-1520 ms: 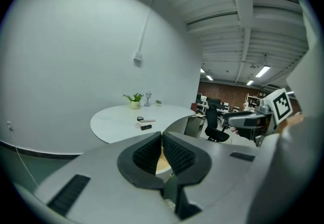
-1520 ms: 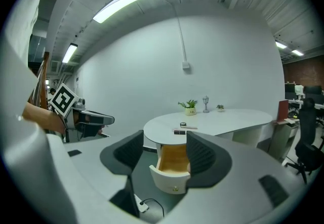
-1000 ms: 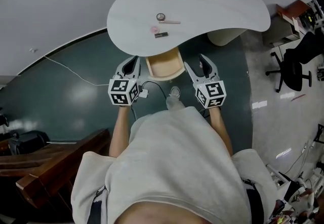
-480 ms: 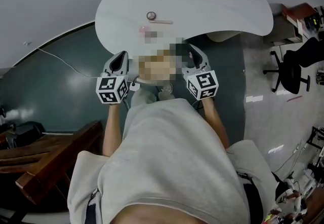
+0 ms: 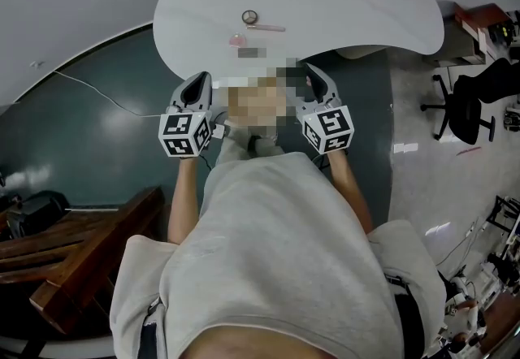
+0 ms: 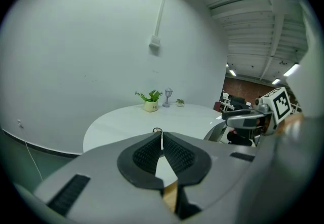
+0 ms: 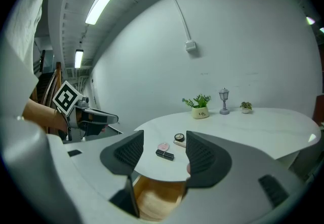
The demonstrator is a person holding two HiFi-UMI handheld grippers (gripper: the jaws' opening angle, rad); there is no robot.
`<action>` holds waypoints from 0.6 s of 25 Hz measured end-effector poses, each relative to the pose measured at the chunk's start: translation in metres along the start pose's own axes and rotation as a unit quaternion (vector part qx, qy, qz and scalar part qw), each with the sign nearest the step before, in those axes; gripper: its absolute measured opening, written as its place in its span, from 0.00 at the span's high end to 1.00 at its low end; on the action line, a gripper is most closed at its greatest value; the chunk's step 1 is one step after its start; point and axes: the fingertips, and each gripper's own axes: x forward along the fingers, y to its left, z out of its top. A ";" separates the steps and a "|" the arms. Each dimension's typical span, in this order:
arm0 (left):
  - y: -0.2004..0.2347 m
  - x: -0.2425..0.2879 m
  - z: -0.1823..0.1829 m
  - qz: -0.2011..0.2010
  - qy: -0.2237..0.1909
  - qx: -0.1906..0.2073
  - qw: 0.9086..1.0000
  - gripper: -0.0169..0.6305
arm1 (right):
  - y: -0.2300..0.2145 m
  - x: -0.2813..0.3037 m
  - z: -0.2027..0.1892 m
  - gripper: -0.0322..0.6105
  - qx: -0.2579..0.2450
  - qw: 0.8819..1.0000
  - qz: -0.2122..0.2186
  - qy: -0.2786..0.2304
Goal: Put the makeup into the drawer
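On the white table [image 5: 349, 0] lie a round compact [image 5: 249, 17], a pale pink stick [image 5: 270, 27] and a pink heart-shaped piece [image 5: 236, 40]. In the right gripper view a black lipstick [image 7: 165, 154] lies just before the heart-shaped piece [image 7: 163, 146] and the compact [image 7: 179, 138]. Below the table edge the wooden drawer [image 7: 157, 200] stands pulled out. My right gripper [image 7: 164, 154] is open and empty, level with the table edge at the drawer's right. My left gripper [image 6: 162, 139] is shut on nothing, at the drawer's left [image 5: 197, 83].
A potted plant [image 7: 201, 106], a small lamp [image 7: 224, 100] and a tiny plant [image 7: 246, 107] stand at the table's far edge. A black office chair [image 5: 475, 105] is at the right, dark wooden furniture [image 5: 73, 260] at the lower left, and a cable [image 5: 89, 89] crosses the floor.
Both grippers have moved forward, closer to the table edge and the drawer, and sunk a little. The makeup on the table has not moved.
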 end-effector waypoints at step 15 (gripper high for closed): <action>0.066 0.015 0.003 -0.014 -0.002 -0.030 0.999 0.95 | 0.041 0.099 -0.025 0.61 -0.190 0.967 0.084 0.144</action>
